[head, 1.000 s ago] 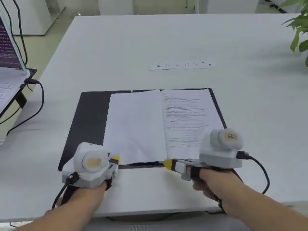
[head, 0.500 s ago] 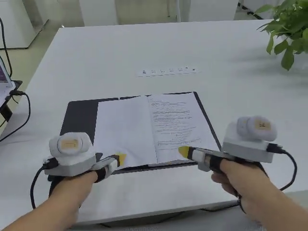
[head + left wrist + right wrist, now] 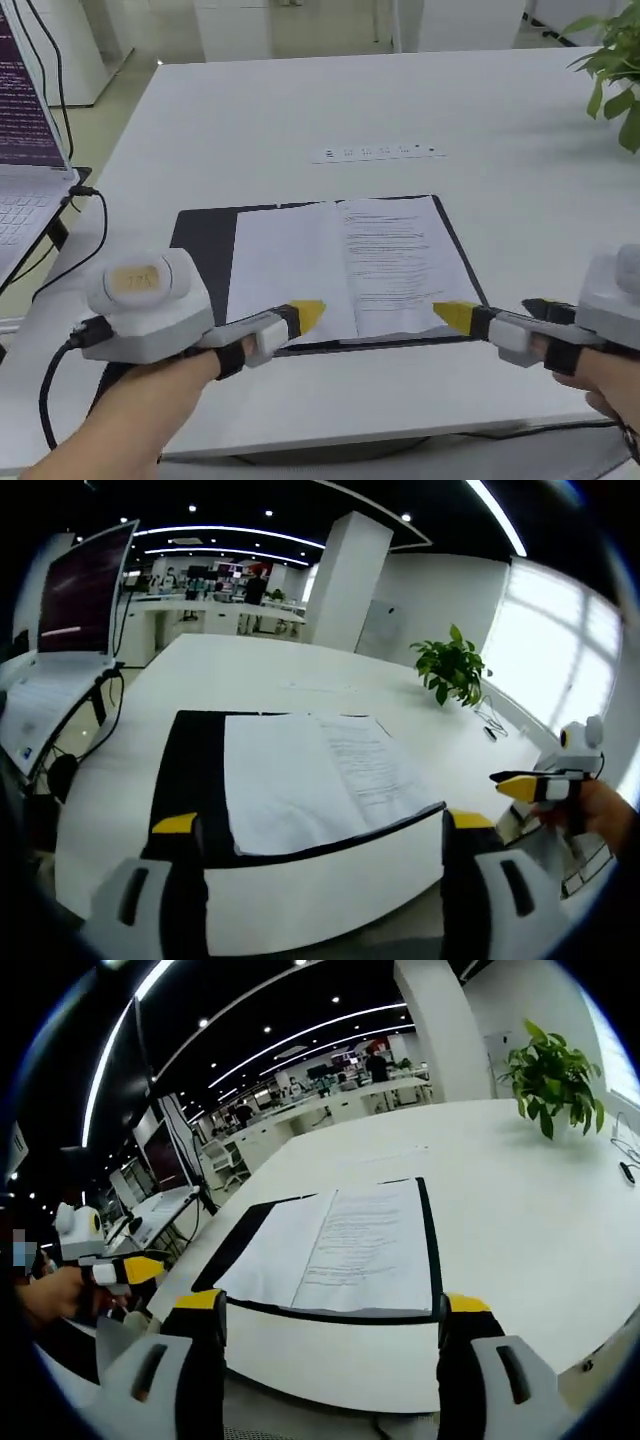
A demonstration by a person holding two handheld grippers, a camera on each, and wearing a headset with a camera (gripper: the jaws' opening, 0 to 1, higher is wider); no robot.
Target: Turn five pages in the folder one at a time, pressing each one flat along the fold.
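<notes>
Folder (image 3: 203, 250) lies open on table (image 3: 300, 110); L gripper (image 3: 303, 316), R gripper (image 3: 452, 316) jaws spread by near edge.

You have drawn your right gripper (image 3: 455, 316) sideways. A second ago its yellow tips sat at the near edge of the folder (image 3: 200, 250) right by the fold. Half a second ago they were under the middle of the printed page (image 3: 392, 262), and now they hang by its near right corner. Your left gripper (image 3: 305, 314) has come up off the tabletop (image 3: 320, 110) and looms larger. Its tips have moved from the blank page's (image 3: 285, 265) near left corner to a point nearer the fold. The folder now lies ahead of both pairs of jaws, untouched.
</notes>
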